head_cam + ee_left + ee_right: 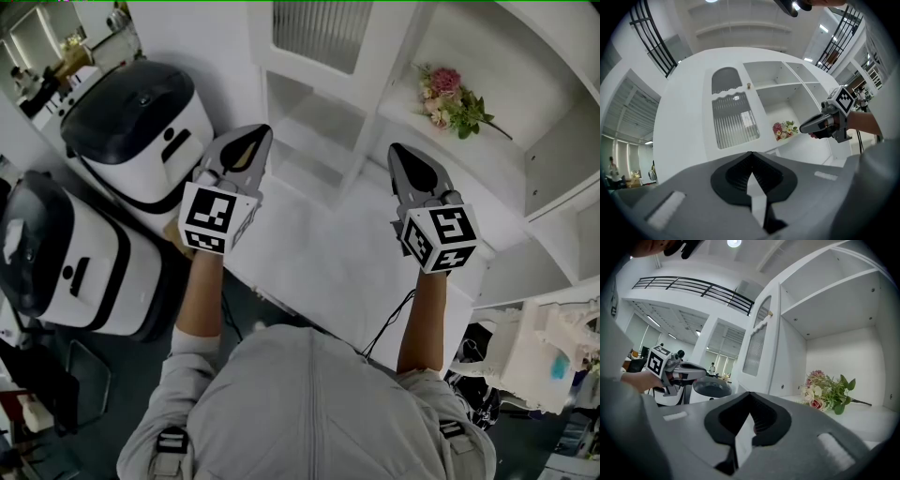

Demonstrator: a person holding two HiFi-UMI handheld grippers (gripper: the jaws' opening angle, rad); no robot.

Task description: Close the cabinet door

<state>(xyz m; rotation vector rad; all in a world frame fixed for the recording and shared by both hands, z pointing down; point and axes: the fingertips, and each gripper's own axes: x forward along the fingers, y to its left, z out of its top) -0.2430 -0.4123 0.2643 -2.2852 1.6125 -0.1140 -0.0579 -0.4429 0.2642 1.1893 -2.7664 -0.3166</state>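
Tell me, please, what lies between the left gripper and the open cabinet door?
Nothing does. In the left gripper view, the shut left gripper faces the cabinet door across a bare stretch.

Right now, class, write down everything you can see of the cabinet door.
The cabinet door is white, painted wood by its look. It has a dark arched panel at the top, a scalloped rail beneath that, and a ribbed glass pane below. A small brass-coloured knob sits high on one side edge. The door stands upright and swung open, beside the open shelves of the cabinet. Nothing is seen touching it.
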